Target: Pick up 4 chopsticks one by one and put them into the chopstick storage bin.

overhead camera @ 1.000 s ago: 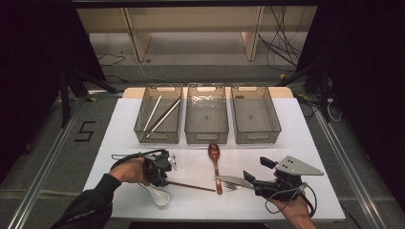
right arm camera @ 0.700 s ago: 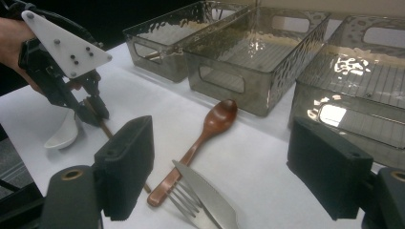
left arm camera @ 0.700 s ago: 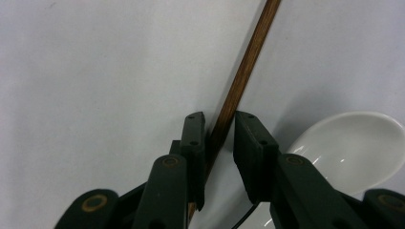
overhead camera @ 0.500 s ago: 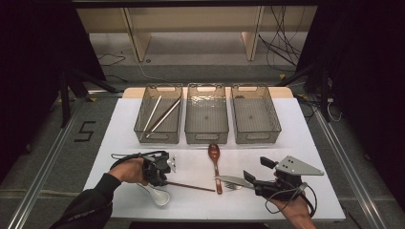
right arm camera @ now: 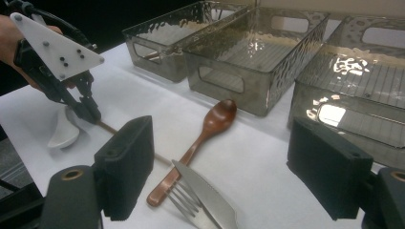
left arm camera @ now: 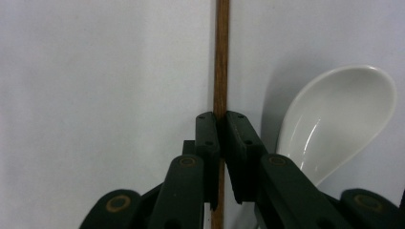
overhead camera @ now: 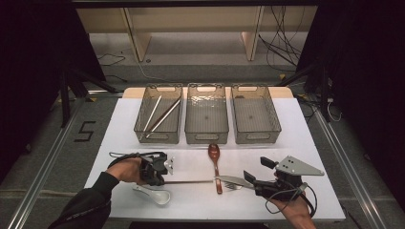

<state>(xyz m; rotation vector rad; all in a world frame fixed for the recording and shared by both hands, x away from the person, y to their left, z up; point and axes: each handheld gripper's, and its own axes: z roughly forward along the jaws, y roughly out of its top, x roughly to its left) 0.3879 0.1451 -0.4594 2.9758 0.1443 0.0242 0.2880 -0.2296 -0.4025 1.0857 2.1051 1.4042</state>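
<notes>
left claw (left arm camera: 220, 143): pinching brown chopstick (left arm camera: 220, 57) | right claw (right arm camera: 229, 176): spread wide, holding nothing

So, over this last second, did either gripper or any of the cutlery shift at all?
Nothing visibly changed. The left gripper stays shut on the wooden chopstick beside the white spoon, and the right gripper stays open near the knife and fork. The wooden spoon and three bins lie as before.
</notes>
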